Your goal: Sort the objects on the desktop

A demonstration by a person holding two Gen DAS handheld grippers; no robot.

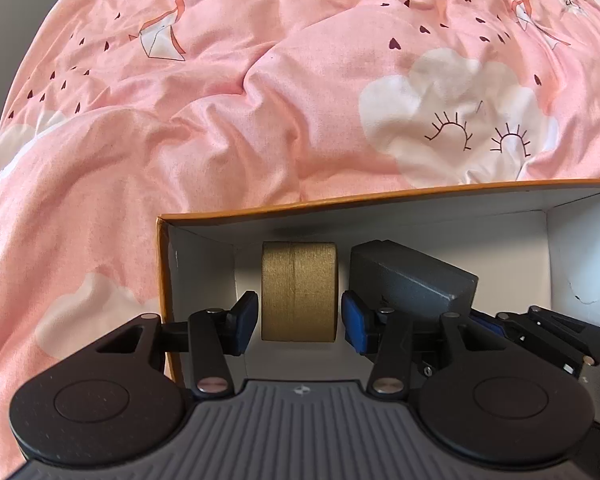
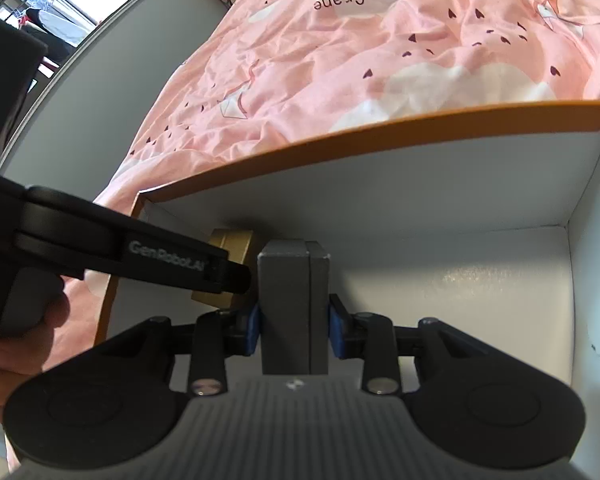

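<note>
An orange-edged cardboard box [image 1: 380,196] with a white inside lies on a pink bedcover. My left gripper [image 1: 299,322] points straight down into the box's left end. Its blue pads sit against both sides of a gold-brown tape roll [image 1: 299,290] that stands on edge. Just right of the roll is a dark grey rectangular block [image 1: 412,276]. My right gripper [image 2: 296,328] is shut on that grey block [image 2: 294,304] and tilts down into the box. The tape roll [image 2: 232,244] shows partly behind the left gripper's finger [image 2: 220,270].
The pink bedcover [image 1: 260,100] is rumpled on all sides of the box. The box's right half [image 2: 480,280] has a bare white floor. A person's hand [image 2: 24,332] holds the left gripper's handle. A grey wall and a window stand beyond the bed's left edge.
</note>
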